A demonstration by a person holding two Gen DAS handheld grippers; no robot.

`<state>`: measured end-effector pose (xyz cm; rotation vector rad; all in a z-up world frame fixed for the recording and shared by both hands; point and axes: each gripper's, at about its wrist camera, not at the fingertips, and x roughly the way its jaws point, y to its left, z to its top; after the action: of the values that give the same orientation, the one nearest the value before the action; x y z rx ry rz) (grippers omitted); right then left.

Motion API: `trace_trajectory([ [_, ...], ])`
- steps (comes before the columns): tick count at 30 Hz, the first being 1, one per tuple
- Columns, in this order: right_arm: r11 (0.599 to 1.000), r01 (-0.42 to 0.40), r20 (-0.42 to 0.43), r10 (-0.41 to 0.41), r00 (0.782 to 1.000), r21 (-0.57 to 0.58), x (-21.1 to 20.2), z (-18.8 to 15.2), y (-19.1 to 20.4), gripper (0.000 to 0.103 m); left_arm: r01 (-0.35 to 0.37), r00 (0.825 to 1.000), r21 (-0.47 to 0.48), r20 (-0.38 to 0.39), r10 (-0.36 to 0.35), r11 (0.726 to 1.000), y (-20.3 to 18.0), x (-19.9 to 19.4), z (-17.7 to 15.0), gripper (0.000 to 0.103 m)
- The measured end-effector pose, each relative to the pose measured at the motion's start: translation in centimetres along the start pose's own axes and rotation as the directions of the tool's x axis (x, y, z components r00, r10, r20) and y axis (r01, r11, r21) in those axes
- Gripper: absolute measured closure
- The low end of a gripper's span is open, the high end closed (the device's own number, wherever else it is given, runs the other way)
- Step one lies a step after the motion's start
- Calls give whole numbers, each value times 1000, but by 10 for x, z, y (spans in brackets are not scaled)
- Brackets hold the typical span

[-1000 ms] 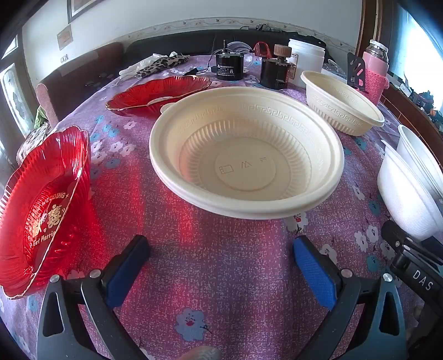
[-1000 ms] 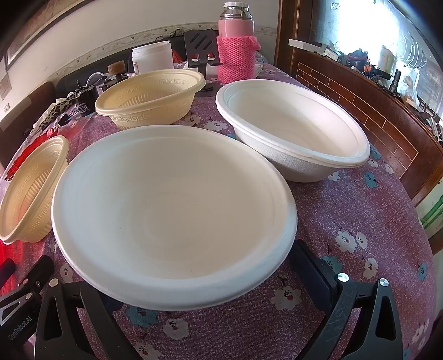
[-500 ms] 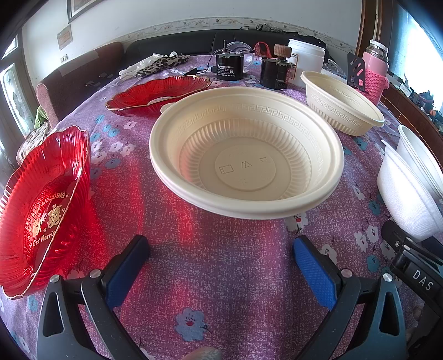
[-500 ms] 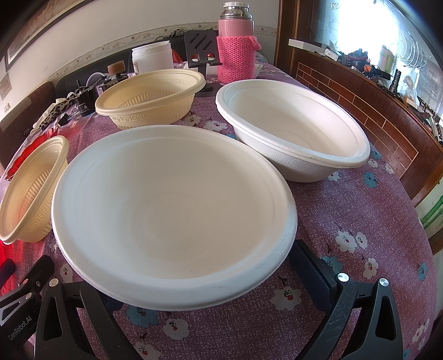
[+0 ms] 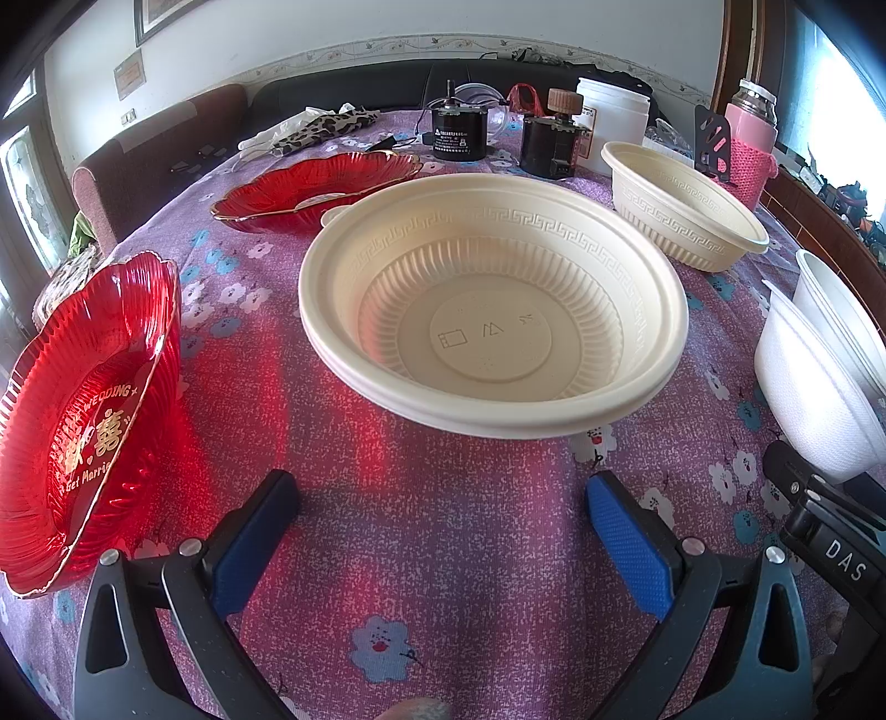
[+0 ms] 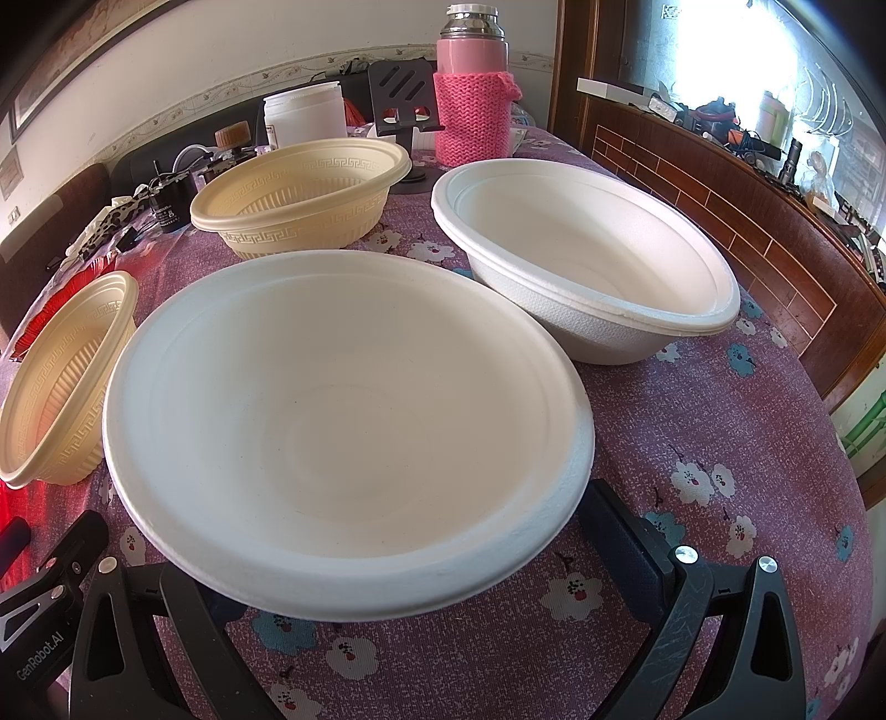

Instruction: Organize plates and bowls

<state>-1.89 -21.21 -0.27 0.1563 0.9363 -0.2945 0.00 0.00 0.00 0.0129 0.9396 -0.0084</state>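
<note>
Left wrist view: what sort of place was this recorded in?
Most likely a lived-in home, a living or dining room. A table under a floral tablecloth stands against a sofa, a framed picture hangs on the wall, and a pink flask stands among household clutter at the far edge.

You get bright daylight from the window [image 6: 714,50], which blows out to pure white in both views. Red glow from the red plate [image 5: 83,421] spills across the tablecloth [image 5: 443,554]. Fisheye bending curves the table's edges and darkens every corner. Focus stays sharp close up; only the far clutter goes a little soft.
</note>
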Motion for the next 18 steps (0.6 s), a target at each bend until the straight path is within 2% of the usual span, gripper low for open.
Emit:
trace_trajectory([
  [18, 1000, 0, 0, 0, 1000, -3, -1, 0, 0, 1, -26, 1000, -27, -7, 26, 999, -1, -6, -6, 0],
])
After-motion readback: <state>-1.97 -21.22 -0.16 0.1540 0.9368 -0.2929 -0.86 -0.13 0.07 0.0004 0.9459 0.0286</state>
